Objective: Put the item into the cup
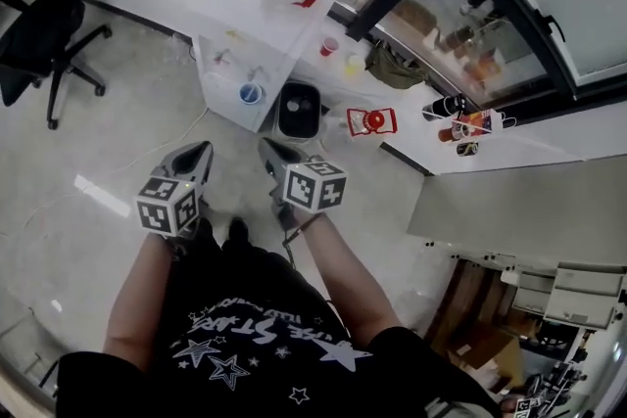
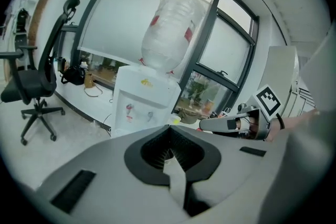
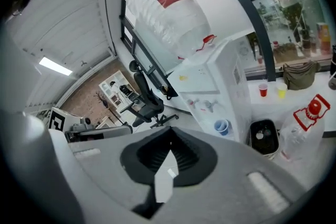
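Observation:
I stand on the floor in front of a water dispenser (image 1: 257,54). A blue cup (image 1: 251,93) sits in its tap bay, also seen as the blue cup (image 3: 221,127). A red cup (image 1: 329,45) and a yellow cup (image 1: 354,65) stand on the white ledge behind it. A clear pack with a red and white label (image 1: 371,121) stands on the floor by the ledge. My left gripper (image 1: 203,150) and right gripper (image 1: 266,149) hang side by side above the floor, short of the dispenser. Both are shut with nothing between the jaws.
A black bin (image 1: 299,110) stands on the floor beside the dispenser. An office chair (image 1: 44,24) is at the far left. An olive bag (image 1: 394,66) and small bottles (image 1: 460,120) lie along the window ledge. Cardboard and shelving fill the lower right.

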The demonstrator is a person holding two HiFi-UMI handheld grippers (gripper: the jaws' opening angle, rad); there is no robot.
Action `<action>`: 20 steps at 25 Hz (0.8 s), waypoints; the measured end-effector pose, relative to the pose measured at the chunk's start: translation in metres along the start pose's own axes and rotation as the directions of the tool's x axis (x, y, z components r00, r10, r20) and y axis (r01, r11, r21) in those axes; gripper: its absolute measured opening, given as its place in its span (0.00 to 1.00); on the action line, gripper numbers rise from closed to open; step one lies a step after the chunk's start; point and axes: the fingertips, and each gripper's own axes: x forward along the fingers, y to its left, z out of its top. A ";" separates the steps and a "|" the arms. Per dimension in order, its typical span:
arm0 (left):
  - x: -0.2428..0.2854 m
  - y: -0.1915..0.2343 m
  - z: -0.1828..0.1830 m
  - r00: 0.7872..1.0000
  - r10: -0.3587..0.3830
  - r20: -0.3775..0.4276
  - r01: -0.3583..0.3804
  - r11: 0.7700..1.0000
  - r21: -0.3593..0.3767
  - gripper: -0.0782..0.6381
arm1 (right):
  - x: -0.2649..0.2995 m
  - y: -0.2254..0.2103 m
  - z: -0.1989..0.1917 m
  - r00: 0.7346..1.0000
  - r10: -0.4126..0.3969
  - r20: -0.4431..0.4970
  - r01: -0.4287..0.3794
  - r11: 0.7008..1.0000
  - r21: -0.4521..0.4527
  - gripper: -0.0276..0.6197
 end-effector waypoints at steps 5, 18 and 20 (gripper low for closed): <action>-0.022 -0.017 0.005 0.999 0.028 0.039 -0.029 1.000 0.012 0.12 | -0.012 0.019 0.005 0.998 0.058 0.000 -0.058 0.996 -0.069 0.04; -0.075 -0.018 -0.016 0.996 0.064 0.055 -0.065 0.997 0.033 0.12 | -0.016 0.045 -0.027 0.997 0.075 -0.036 -0.078 0.994 -0.078 0.04; -0.090 -0.017 -0.021 0.996 0.065 0.063 -0.067 0.997 0.028 0.12 | -0.020 0.054 -0.030 0.997 0.066 -0.030 -0.069 0.994 -0.084 0.04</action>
